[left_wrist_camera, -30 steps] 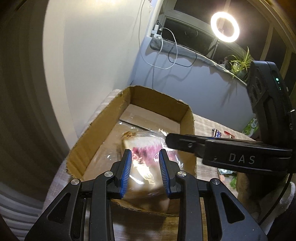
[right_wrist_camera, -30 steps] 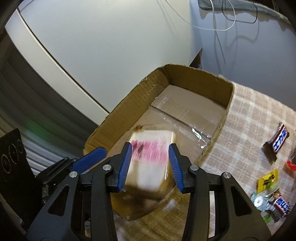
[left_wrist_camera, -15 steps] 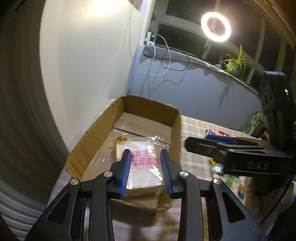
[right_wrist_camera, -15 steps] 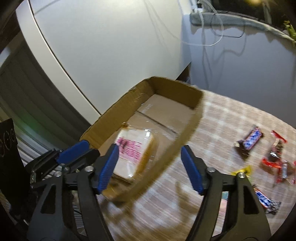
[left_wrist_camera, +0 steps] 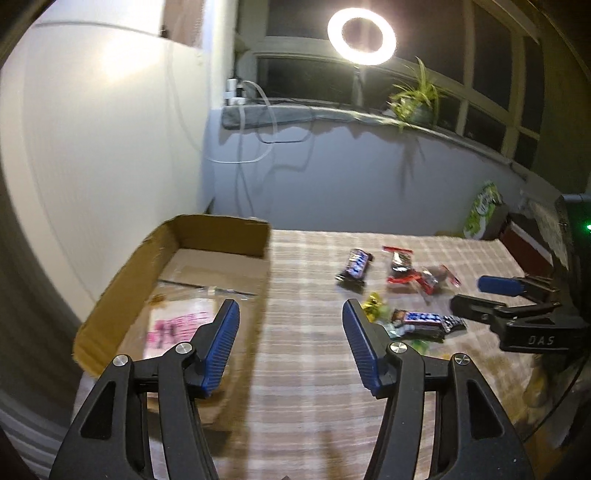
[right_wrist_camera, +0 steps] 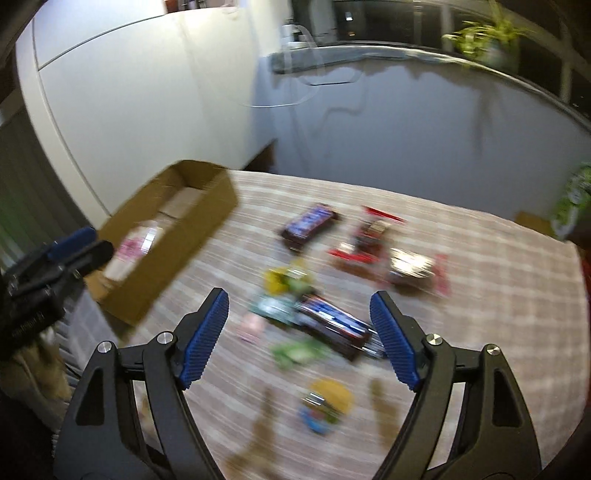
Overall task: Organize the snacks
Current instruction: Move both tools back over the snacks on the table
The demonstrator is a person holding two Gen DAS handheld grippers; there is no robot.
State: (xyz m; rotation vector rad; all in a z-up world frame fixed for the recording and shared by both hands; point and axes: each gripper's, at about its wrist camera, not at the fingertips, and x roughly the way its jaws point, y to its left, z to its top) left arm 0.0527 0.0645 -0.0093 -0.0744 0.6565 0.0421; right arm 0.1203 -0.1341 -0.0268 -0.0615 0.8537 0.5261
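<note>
Both sets of jaws just spread, nothing between: left gripper [left_wrist_camera: 290,345], right gripper [right_wrist_camera: 297,334]; clear-wrapped pink-label packet [left_wrist_camera: 177,325] already in brown cardboard box [left_wrist_camera: 218,236], lower left; dark chocolate bar [right_wrist_camera: 332,325] mid-frame in blurry clutter, so probably easy to snag two wrappers.

Behind my table's far edge: lit ring light [left_wrist_camera: 361,32] and potted plant [left_wrist_camera: 414,99] on the window ledge; white cables [left_wrist_camera: 255,122] hanging down the wall.

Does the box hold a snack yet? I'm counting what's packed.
Yes, one clear-wrapped pack with pink print lies inside the cardboard box.
</note>
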